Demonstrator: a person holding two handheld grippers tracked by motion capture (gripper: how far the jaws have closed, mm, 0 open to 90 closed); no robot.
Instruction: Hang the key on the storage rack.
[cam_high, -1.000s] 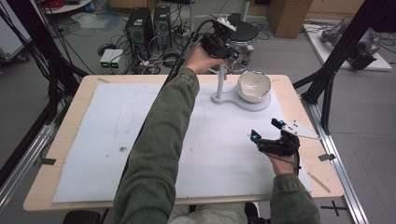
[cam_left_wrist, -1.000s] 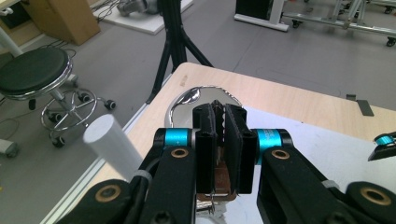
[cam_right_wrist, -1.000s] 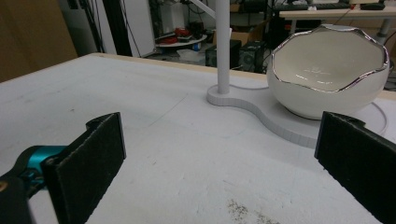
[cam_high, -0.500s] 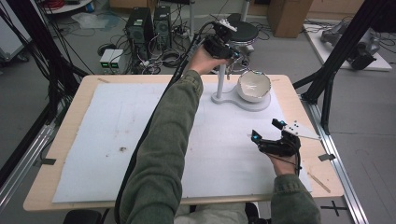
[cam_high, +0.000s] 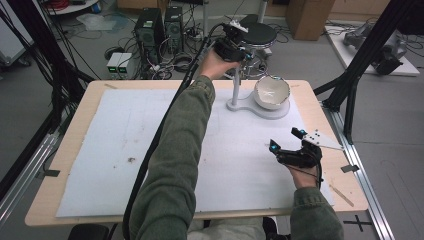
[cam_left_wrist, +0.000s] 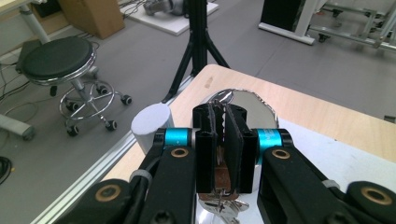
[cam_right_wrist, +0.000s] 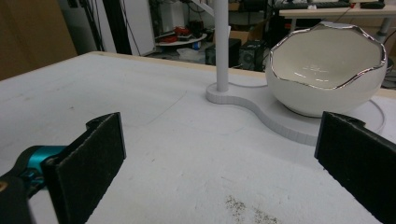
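Likely light and jangly, the keys (cam_left_wrist: 223, 205) hang pinched by their tag in the left gripper (cam_left_wrist: 225, 140) fingers above the bowl (cam_high: 272, 92), right gripper (cam_high: 292, 150) fingers spread.

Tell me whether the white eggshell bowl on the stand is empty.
Empty as far as it shows. The right gripper view looks into the bowl and shows only bare, glossy white inside; its bottom is hidden by the front wall. It sits upright on the stand's base.

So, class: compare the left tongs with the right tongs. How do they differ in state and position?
The left tongs are shut on a bunch of keys; the right tongs are wide open and hold nothing. The left tongs are raised above the white post; the right tongs sit low over the white mat. Both have black jaws.
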